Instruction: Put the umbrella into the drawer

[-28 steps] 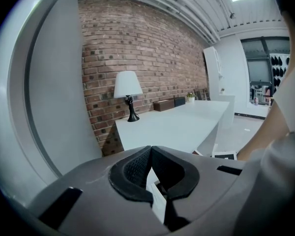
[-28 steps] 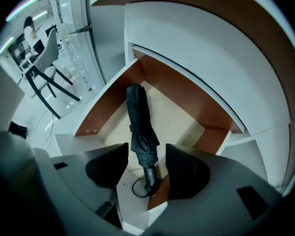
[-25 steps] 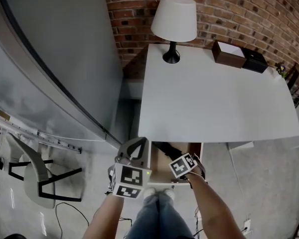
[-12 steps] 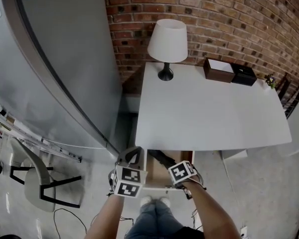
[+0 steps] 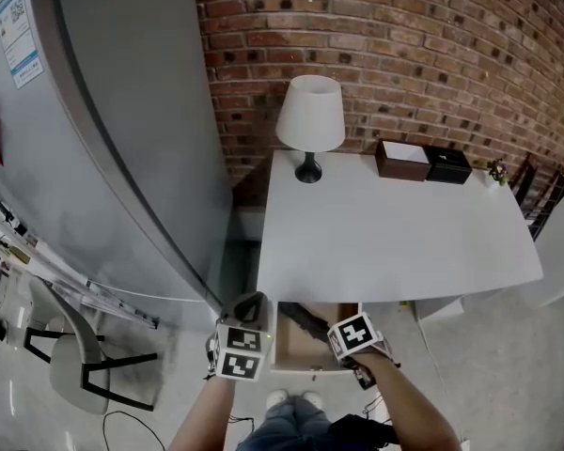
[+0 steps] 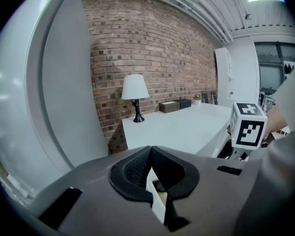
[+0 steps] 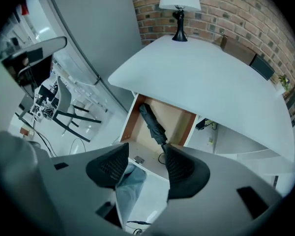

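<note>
Umbrella lying diagonally inside open drawer under tabletop; right tool being held agape, empty; left tool being held pinched together, empty. Risk: umbrella end being jammed against front wall if drawer is shoved carelessly

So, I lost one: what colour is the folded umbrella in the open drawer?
The folded fabric umbrella is black; the right gripper view shows it best.

A white table spreads ahead of the left gripper; at its far left corner stands a lamp with white shade and black foot; further right, a brown box sits just beside a black box; a brick wall rises behind; left of the gripper stands a grey chair, near a tall grey panel.
</note>
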### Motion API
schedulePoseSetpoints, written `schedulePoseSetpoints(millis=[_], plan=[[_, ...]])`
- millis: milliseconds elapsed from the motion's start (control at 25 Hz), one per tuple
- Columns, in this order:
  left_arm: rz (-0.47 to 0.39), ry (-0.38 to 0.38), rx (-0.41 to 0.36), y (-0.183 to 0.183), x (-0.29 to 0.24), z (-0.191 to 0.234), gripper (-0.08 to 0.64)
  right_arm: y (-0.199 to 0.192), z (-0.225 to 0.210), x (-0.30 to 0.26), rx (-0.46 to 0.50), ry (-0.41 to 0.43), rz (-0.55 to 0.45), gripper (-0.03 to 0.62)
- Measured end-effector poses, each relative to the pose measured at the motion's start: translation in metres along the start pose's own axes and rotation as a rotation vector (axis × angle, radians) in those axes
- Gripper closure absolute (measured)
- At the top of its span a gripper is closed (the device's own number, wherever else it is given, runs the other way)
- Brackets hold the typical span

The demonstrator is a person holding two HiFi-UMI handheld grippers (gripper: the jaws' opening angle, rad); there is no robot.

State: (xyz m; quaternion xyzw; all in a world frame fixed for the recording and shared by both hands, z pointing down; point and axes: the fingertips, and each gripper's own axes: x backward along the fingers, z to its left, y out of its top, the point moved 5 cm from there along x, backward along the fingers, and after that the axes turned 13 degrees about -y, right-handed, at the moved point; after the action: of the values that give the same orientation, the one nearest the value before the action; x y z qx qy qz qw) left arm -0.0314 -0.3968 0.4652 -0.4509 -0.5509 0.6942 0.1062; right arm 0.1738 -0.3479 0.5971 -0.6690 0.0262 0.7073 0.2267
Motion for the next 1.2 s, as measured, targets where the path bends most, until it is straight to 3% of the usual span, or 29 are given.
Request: schedulePoseSetpoints(millis=[400,600,760,1040,1200], plan=[[-0.056,0.021,-0.026,0.025,0.003,-0.005,0.558,0.031,-0.032,0.085,-0.168,0.018,-0.282,0.359],[-0.125,0.043,-0.023,0.046,0.012,-0.001,0.558,0.033,-0.039,0.126,-0.251,0.075,-0.377,0.359],[-0.169,0.061,-0.032,0.063,0.018,0.004,0.558,0.041,-0.049,0.153,-0.226,0.006,-0.478,0.368],[-0.290,0.091,-0.097,0.116,0.039,0.012,0.558,0.069,-0.073,0.223,-0.225,-0.105,-0.752,0.469],[-0.360,0.097,-0.145,0.144,0.053,0.013,0.558,0.081,-0.084,0.266,-0.226,-0.165,-0.911,0.568]])
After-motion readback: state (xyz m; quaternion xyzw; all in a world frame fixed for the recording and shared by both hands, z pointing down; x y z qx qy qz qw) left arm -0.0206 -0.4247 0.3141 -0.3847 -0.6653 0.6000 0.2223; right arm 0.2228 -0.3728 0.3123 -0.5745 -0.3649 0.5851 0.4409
